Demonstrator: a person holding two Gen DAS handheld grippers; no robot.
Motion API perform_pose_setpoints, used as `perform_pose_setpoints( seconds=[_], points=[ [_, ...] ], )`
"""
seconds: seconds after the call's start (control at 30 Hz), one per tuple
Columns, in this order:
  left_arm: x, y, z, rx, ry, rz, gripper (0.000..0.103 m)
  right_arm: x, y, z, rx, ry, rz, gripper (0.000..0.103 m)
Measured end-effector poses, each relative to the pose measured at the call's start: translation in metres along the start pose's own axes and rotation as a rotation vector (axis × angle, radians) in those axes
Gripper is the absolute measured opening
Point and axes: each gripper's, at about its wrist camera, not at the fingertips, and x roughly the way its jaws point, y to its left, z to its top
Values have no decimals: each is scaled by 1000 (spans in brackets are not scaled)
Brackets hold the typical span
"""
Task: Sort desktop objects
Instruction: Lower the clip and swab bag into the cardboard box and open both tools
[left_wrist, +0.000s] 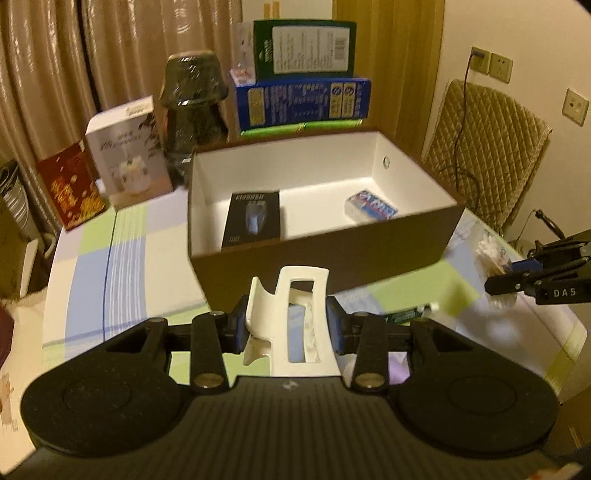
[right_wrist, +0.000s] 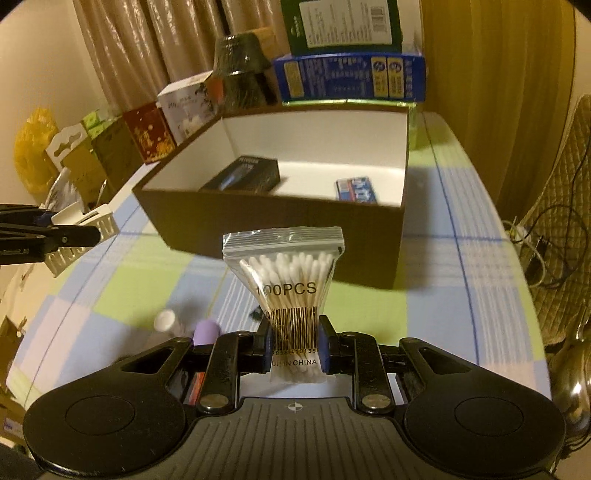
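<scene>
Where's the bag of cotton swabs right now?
The bag of cotton swabs is pinched upright in the right gripper, just in front of the open brown box, above the checked tablecloth.

The left hand-held gripper (left_wrist: 290, 325) is matt black plastic with a fine grainy surface, and it pinches a smooth, slightly glossy white plastic hair clip (left_wrist: 295, 317). The right hand-held gripper (right_wrist: 293, 345) squeezes a clear, shiny plastic bag of cotton swabs (right_wrist: 286, 273). The storage box (left_wrist: 325, 247) looks like cardboard, matt brown outside and smooth white inside. A checked cloth covers the bench (right_wrist: 436, 295).
</scene>
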Motion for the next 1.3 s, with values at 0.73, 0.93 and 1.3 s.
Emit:
perform_pose_setpoints(
  seconds=[0.73, 0.93, 1.3],
  points=[
    [103, -11, 112, 0, -33, -96, 36, 54, -19, 130, 52, -63, 9, 21],
    [140, -7, 125, -21, 17, -94, 36, 85, -32, 143, 105, -19, 18, 21],
    [192, 1, 139, -40, 83, -83, 36, 137, -51, 154, 167, 50, 9, 21]
  ],
)
